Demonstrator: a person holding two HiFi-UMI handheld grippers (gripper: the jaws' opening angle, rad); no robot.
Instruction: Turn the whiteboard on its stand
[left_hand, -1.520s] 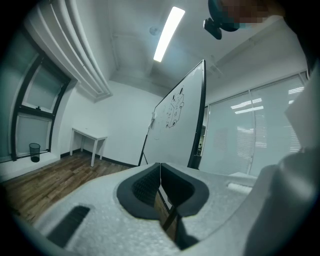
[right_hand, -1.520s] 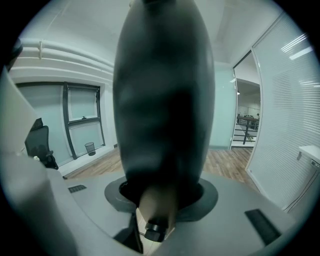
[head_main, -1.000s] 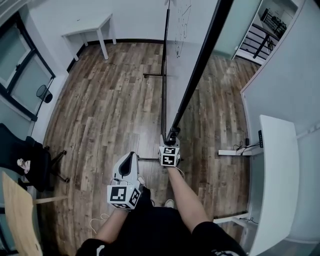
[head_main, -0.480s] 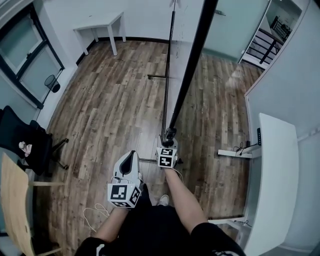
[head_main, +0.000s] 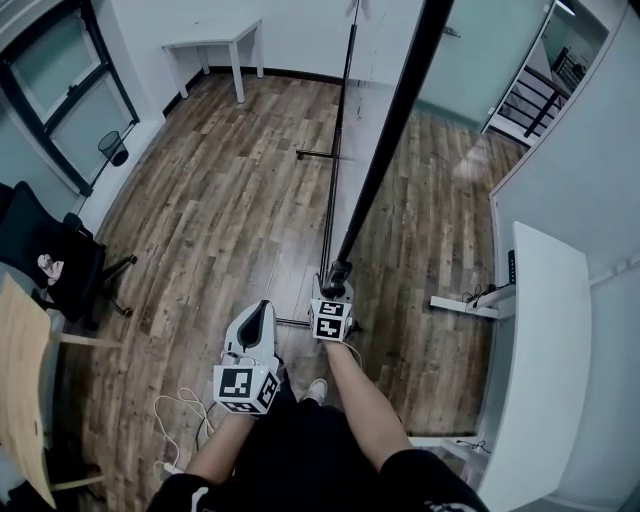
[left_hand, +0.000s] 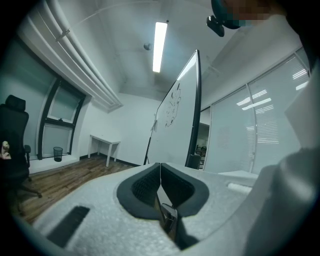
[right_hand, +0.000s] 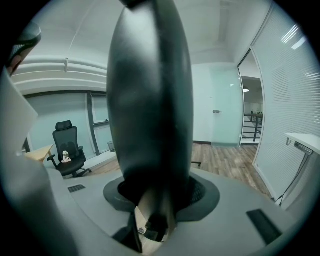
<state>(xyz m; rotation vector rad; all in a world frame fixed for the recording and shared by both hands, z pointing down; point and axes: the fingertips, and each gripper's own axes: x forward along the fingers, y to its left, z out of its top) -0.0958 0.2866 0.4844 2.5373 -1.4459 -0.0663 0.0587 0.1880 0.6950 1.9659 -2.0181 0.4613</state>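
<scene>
my right gripper (head_main: 339, 272) grips the black frame edge of the whiteboard (head_main: 402, 115), which rises straight ahead of my fingers on its stand (head_main: 328, 210). its marker scribbles (left_hand: 171, 106) are too small to read. my left gripper (head_main: 260, 312) hangs closed on nothing, just left. a white desk (head_main: 545, 350) stands to the right, an office chair (head_main: 45, 270) far left.

We've swung the whiteboard (head_main: 385, 150) vs. 1 sec ago: its dark edge now sits closer to the stand's pole (head_main: 338, 140). More floor cable (head_main: 185, 405) shows left of it.
</scene>
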